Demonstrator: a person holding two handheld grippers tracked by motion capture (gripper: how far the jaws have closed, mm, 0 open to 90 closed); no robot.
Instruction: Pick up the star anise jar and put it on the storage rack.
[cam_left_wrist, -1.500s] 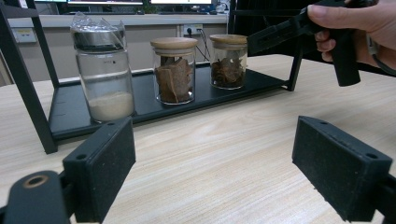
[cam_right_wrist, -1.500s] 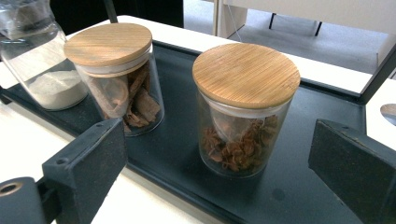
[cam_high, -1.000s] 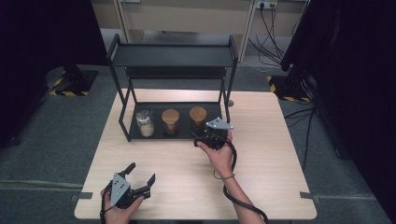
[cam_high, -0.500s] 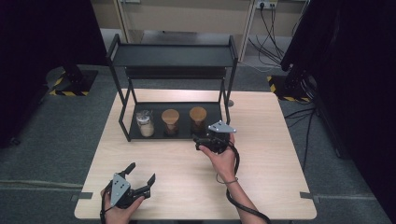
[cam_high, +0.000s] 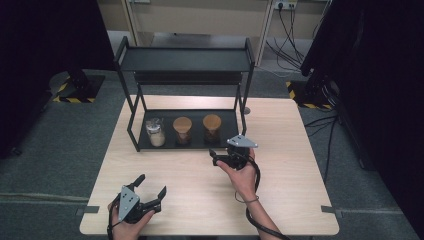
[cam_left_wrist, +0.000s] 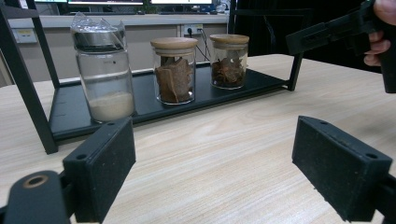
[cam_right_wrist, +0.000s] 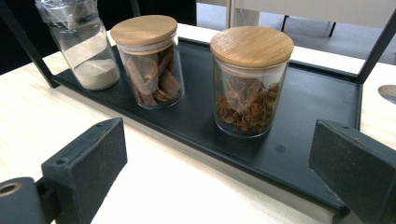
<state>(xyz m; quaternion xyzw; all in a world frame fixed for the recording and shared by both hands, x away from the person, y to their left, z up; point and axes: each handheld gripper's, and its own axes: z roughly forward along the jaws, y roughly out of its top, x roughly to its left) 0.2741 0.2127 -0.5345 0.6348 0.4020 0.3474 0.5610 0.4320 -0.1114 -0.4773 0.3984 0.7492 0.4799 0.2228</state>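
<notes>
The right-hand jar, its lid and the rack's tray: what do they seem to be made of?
The right-hand jar looks like clear glass: its brown contents show through and the wall glints. The lid seems to be pale wood or bamboo, with visible grain. The tray looks like matt black painted metal, though that is less sure.

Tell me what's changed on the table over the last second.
The right gripper has drawn back from the jar with the wooden lid on the rack's bottom shelf, towards the person, jaws open and empty. The left gripper and all three jars stayed put.
</notes>
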